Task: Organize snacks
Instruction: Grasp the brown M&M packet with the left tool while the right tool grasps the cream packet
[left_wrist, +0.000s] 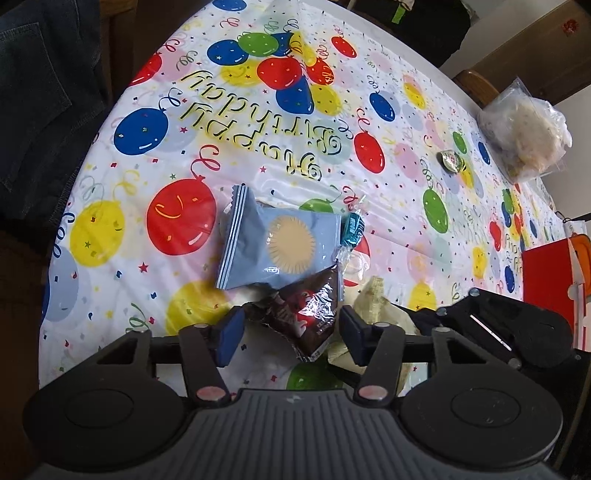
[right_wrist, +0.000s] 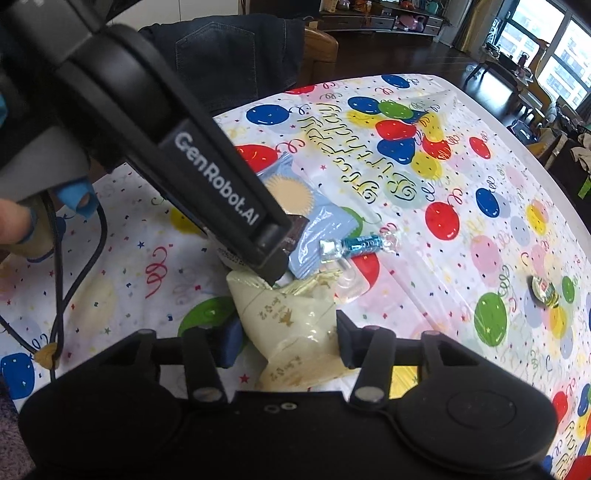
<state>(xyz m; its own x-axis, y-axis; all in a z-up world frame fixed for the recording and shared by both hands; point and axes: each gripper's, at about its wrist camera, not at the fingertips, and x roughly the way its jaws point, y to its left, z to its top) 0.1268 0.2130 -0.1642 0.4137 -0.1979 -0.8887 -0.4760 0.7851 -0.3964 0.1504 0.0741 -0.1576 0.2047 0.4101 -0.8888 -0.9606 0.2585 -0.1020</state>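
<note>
On the balloon-print tablecloth (left_wrist: 110, 302) snacks lie unsorted mid-table; left gripper (left_wrist: 288, 328) narrowly brackets the chocolate packet (left_wrist: 306, 314), right gripper (right_wrist: 288, 343) the cream packet (right_wrist: 295, 332).

Both claws are pointed steeply downward. The left claw (left_wrist: 291, 334) is seen partly closed, its blue pads (left_wrist: 229, 334) apart. The right claw (right_wrist: 286, 345) is likewise narrowed, the left claw's body crossing before it.

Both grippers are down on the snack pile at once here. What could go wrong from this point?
1. The brown candy packet between the left hand-held gripper pads lies partly under the blue sun packet; lifting may drag that along.
2. The right hand-held gripper works the cream packet right beside the left one; they could collide.
3. The blue wrapped candy nearby could be knocked away.
</note>
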